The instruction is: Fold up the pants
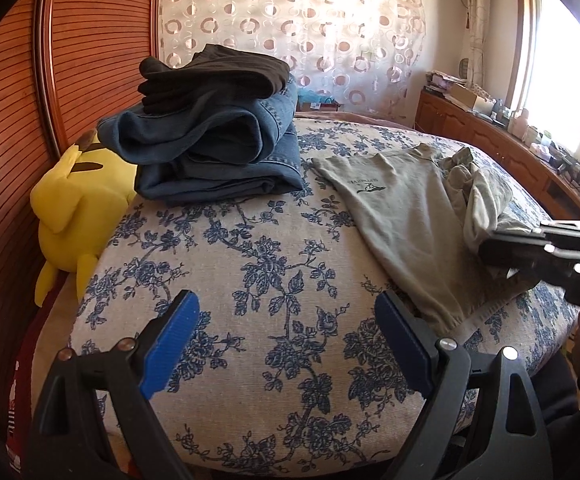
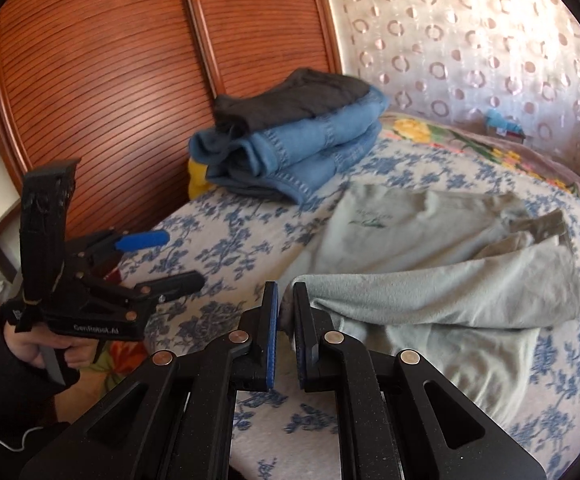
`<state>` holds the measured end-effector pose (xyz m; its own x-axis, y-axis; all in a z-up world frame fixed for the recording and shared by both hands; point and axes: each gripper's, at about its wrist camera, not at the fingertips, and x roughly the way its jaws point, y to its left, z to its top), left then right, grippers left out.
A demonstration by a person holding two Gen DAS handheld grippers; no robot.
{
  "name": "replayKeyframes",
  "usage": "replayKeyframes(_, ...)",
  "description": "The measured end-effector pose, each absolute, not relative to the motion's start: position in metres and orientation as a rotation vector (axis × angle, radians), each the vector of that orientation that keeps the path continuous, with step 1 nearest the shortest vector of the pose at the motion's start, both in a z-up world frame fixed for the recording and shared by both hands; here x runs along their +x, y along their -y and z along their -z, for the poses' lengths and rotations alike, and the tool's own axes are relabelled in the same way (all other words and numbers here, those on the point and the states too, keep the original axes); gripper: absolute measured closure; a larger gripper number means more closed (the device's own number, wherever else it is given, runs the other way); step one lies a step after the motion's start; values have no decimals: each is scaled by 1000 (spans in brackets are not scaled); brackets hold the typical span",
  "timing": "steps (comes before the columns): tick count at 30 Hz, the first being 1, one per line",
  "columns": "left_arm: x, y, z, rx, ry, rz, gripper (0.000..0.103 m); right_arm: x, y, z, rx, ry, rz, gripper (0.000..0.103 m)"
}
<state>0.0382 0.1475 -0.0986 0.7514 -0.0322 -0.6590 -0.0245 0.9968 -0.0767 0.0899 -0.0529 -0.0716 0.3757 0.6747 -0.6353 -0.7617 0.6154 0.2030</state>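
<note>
Left wrist view: the left gripper [image 1: 285, 316] hangs with fingers wide, holding nothing, over a bed [image 1: 249, 248] under a blue-flowered cover. The grey pants [image 1: 406, 216] lie right of the folded stack [image 1: 217, 136], which sits at the wooden headboard [image 1: 89, 40]. A yellow plush [image 1: 77, 208] lies left of the stack. A curtain [image 1: 290, 20] hangs behind.

Right wrist view: the right gripper [image 2: 285, 300] is clamped on a pants edge, apparently a leg hem; blur hides detail. The stack [image 2: 290, 148] lies beyond.

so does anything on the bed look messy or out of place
The grey-green pants lie rumpled and twisted on the bedspread, one leg pinched in the right gripper. The folded stack beside them looks tidy.
</note>
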Motion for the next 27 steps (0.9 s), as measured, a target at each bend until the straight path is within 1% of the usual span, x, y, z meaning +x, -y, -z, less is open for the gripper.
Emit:
replayKeyframes(11, 36, -154, 102, -93, -720, -5, 13, 81, 40, 75, -94, -751, -988, 98)
replayKeyframes(16, 36, -156, 105, -94, -732, -14, 13, 82, 33, 87, -119, -784, -977, 98)
replayKeyframes(19, 36, -154, 103, -94, -730, -11, 13, 85, 33, 93, -122, -809, -966, 94)
replayKeyframes(23, 37, -148, 101, -85, -728, -1, 13, 84, 40, 90, -115, -799, -952, 84)
replayKeyframes(24, 38, -146, 101, -82, -728, 3, 13, 83, 43, 88, -115, -790, -946, 80)
replayKeyframes(27, 40, -142, 99, -77, -726, 11, 13, 81, 53, 83, -113, -772, -921, 75)
